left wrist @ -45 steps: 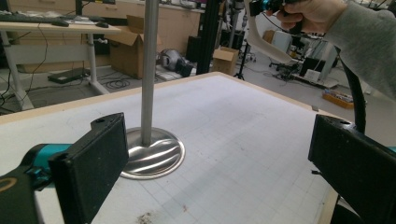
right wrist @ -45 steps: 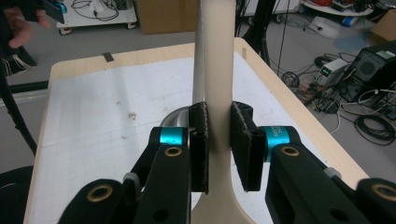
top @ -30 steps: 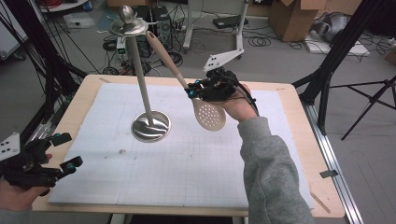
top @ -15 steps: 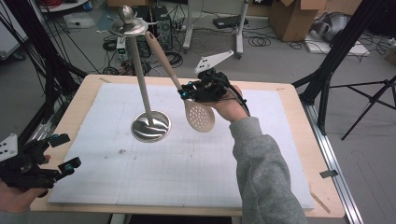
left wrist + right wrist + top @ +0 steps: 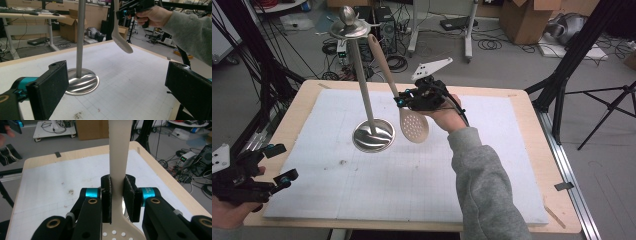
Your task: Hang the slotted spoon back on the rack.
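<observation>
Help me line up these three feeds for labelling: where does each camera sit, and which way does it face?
High view: above the person's table edge, looking forward and down; both forearms, left gripper, right gripper show.
Left gripper view: on the left gripper, looking across the mat at the metal stand; own open jaws.
Right gripper view: on the right gripper, looking along the slotted spoon; jaws clamp its handle.
Shared: all show spoon and white mat.

Stand (image 5: 372,135) on mat (image 5: 412,180) center-left; slotted spoon (image 5: 412,125) just right, above mat.
</observation>
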The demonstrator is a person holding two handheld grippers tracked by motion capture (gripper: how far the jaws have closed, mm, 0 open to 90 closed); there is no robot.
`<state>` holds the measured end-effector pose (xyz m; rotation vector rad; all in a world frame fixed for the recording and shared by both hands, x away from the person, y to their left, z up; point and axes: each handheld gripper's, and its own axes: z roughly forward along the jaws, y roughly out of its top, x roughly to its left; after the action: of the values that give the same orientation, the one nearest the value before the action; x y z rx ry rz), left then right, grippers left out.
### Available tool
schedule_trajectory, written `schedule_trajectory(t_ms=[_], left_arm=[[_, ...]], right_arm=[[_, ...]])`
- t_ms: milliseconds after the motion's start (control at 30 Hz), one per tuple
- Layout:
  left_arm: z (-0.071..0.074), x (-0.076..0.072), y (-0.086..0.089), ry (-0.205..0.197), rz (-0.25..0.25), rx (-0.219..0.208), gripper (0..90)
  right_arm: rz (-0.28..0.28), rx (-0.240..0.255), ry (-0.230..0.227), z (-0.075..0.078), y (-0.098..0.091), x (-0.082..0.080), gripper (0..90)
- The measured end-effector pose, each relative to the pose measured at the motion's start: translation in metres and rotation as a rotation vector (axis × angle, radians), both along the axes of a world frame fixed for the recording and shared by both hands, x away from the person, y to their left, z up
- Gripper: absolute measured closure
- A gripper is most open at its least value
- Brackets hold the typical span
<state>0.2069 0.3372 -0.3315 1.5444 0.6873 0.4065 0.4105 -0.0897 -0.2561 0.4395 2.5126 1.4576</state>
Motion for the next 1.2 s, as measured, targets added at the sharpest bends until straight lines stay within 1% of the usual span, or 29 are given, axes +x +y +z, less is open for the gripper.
schedule_trajectory(t_ms=[333,533,700,733,867,900,933,967,1000,1033,1100,1167,1200], left_arm=[[0.000,-0.002,0.001,-0.001,0.002,0.000,5.4],[0.000,-0.002,0.001,0.006,-0.005,0.004,5.4],[-0.001,-0.003,0.001,0.009,-0.003,0.003,5.4],[-0.001,-0.002,0.001,0.009,-0.003,0.003,5.4],[-0.002,-0.002,0.000,0.014,-0.007,0.009,5.4],[-0.003,-0.002,0.000,0.015,-0.007,0.010,5.4],[-0.003,-0.001,0.000,0.017,-0.007,0.011,5.4],[-0.003,-0.001,-0.001,0.017,-0.008,0.010,5.4],[-0.003,-0.001,-0.001,0.018,-0.008,0.013,5.4],[-0.004,-0.001,-0.001,0.018,-0.008,0.012,5.4],[-0.004,0.000,-0.003,0.015,-0.007,0.009,5.3],[-0.004,0.001,-0.003,0.013,-0.009,0.015,5.4],[-0.004,0.001,-0.004,0.015,-0.007,0.010,5.4]], right_arm=[[-0.002,0.023,0.008,-0.007,0.018,0.004,77.8],[-0.006,0.023,0.010,-0.009,0.026,0.005,77.6],[-0.010,0.028,-0.001,-0.010,0.026,0.006,77.0],[-0.009,0.028,0.005,-0.010,0.026,0.006,76.6],[-0.002,0.033,0.004,-0.009,0.024,0.003,76.0],[0.000,0.038,-0.004,-0.008,0.022,0.002,75.6],[-0.001,0.057,-0.005,-0.007,0.021,0.001,73.5],[-0.005,0.089,-0.005,-0.006,0.018,0.000,70.6],[-0.008,0.117,-0.001,-0.004,0.015,-0.002,66.1],[-0.017,0.133,0.005,-0.003,0.012,-0.003,60.7],[-0.023,0.134,0.016,-0.003,0.007,-0.005,52.4],[-0.033,0.128,0.010,-0.003,0.002,-0.008,44.0],[-0.039,0.133,0.004,-0.003,-0.001,-0.009,40.9]])
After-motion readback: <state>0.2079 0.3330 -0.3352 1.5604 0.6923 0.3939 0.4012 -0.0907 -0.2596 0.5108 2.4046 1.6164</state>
